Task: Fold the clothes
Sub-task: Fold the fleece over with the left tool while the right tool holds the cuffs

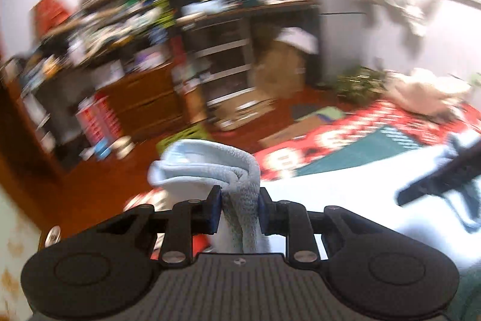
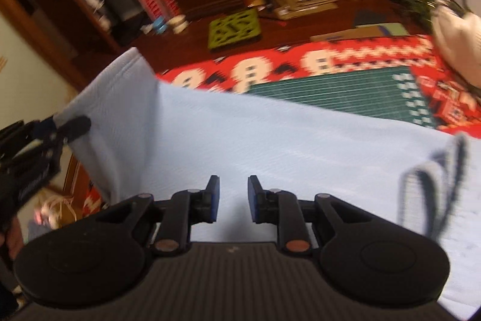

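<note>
- Left wrist view: your left gripper (image 1: 240,200) is clamped on a bunched fold of the pale blue terry-cloth garment (image 1: 210,167), with cloth squeezed between its blue pads.
- Right wrist view shows that same pale blue garment (image 2: 270,140) spread wide across the red, white and black patterned rug (image 2: 330,59), its left corner lifted off the rug where the left gripper (image 2: 72,125) pinches it.
- Your right gripper (image 2: 233,197) hovers over the cloth with jaws slightly apart and nothing between the pads.
- A dark-edged loop of the garment (image 2: 433,185) curls up at the right.
- Beyond lie a green cutting mat (image 2: 345,92), a lime-green perforated square (image 2: 234,27) on the wooden floor, and a cream bundle of cloth (image 2: 457,32).
</note>
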A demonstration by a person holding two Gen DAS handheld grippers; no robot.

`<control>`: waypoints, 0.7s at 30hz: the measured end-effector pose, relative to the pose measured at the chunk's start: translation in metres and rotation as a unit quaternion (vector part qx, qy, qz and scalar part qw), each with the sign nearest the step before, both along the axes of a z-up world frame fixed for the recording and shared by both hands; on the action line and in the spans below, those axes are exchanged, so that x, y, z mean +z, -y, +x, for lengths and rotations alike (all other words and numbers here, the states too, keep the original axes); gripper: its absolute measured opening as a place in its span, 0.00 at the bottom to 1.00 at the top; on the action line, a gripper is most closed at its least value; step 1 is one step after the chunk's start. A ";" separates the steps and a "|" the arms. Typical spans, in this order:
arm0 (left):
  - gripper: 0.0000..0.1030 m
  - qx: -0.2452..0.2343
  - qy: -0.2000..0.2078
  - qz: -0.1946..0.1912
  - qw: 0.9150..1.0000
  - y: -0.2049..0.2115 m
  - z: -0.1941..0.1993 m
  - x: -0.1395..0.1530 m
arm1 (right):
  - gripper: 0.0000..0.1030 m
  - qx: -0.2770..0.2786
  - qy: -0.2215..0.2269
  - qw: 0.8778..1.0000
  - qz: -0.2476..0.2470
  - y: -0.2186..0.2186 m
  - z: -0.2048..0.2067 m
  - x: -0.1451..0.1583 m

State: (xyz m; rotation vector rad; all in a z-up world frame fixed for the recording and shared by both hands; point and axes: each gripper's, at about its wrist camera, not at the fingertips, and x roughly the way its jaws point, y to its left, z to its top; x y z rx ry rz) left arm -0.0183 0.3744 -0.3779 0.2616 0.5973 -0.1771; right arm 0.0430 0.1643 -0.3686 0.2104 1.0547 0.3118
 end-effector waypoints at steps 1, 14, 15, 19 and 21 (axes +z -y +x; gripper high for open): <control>0.23 -0.022 -0.002 0.001 1.000 0.016 -0.001 0.002 | 0.21 -0.011 0.001 1.000 0.002 0.013 -0.001 0.001; 0.23 -0.236 -0.118 0.089 0.961 0.194 -0.035 -0.116 | 0.24 -0.120 -0.037 0.991 0.043 0.157 -0.043 -0.033; 0.23 -0.238 -0.116 0.098 0.959 0.197 -0.037 -0.121 | 0.24 -0.125 -0.043 0.990 0.050 0.162 -0.045 -0.038; 0.23 -0.246 -0.106 0.105 0.958 0.200 -0.040 -0.115 | 0.24 -0.121 -0.061 0.987 0.088 0.170 -0.051 -0.053; 0.22 -0.260 -0.092 0.108 0.955 0.198 -0.045 -0.105 | 0.24 -0.119 -0.066 0.985 0.104 0.166 -0.049 -0.060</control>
